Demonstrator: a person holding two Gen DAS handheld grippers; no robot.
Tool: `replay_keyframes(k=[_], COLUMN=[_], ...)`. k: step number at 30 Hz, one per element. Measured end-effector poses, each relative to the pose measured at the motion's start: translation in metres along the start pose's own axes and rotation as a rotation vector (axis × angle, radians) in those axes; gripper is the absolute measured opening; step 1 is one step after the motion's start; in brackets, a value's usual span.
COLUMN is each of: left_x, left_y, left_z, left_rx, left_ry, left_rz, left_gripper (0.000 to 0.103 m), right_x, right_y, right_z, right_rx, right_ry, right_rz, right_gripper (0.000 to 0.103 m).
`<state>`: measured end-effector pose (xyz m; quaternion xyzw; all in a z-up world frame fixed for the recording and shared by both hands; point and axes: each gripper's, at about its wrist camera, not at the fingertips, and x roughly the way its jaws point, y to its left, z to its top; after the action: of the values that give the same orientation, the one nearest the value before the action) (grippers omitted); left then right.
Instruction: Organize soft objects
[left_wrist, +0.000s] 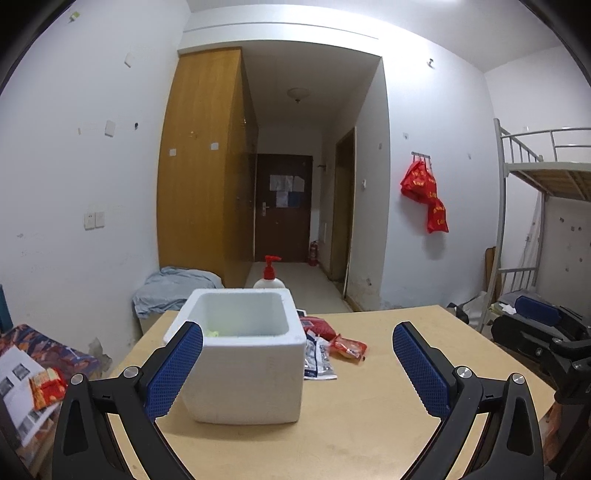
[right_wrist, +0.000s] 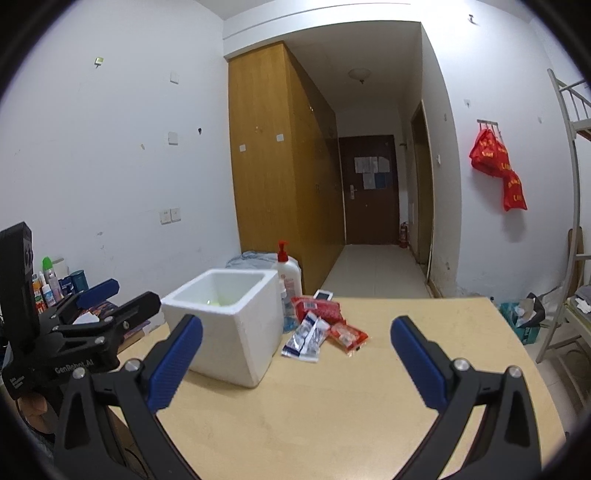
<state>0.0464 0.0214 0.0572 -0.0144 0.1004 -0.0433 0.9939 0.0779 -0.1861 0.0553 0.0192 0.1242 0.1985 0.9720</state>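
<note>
Packets lie in a loose cluster on the wooden table (right_wrist: 332, 406), just right of the white foam box (right_wrist: 236, 332): a red packet (right_wrist: 317, 307) farthest back, a blue-and-white pouch (right_wrist: 306, 338) leaning over its front edge, and a smaller red-and-clear snack pack (right_wrist: 349, 338) touching the pouch on the right. We see something pale green low inside the box, too small to name, so we judge that some goods may already sit inside while these three remain out; we cannot tell more about the stage.

We hold the right gripper (right_wrist: 295, 362) above the near table with its blue pads spread wide and nothing between them. The left gripper (left_wrist: 297, 363) is likewise wide open and empty, its left pad overlapping the box's near corner in the left wrist view.

If the cluster is meant for the box, we judge the snack pack to be the easiest pick, since it lies outermost and nothing rests on it. We would come in low with the right gripper, straddle a crinkled edge and close gently, because such film slips and crumples. We would lift straight up so the pouch is not dragged along. A lotion pump bottle (right_wrist: 287, 273) and a phone (right_wrist: 323, 295) stand just behind, so we keep the approach from the near side. The light box may slide if nudged.
</note>
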Motion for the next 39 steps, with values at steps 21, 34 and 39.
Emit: replay_keyframes(k=[21, 34, 39], left_x=[-0.019, -0.050, -0.060], left_y=[0.005, 0.002, 0.001], left_z=[-0.067, -0.102, -0.102], left_rx=[-0.021, -0.025, -0.019], left_ry=[0.069, 0.102, 0.089], left_rz=[-0.014, -0.013, -0.016], left_gripper=[0.103, 0.103, 0.103], right_x=[-0.014, -0.034, -0.040], right_y=[0.015, 0.027, 0.032], right_z=[-0.058, -0.091, -0.091], right_rx=[0.015, 0.036, 0.024], right_ry=[0.069, 0.088, 0.082], right_rz=[0.054, 0.056, 0.062], right_gripper=[0.103, 0.103, 0.103])
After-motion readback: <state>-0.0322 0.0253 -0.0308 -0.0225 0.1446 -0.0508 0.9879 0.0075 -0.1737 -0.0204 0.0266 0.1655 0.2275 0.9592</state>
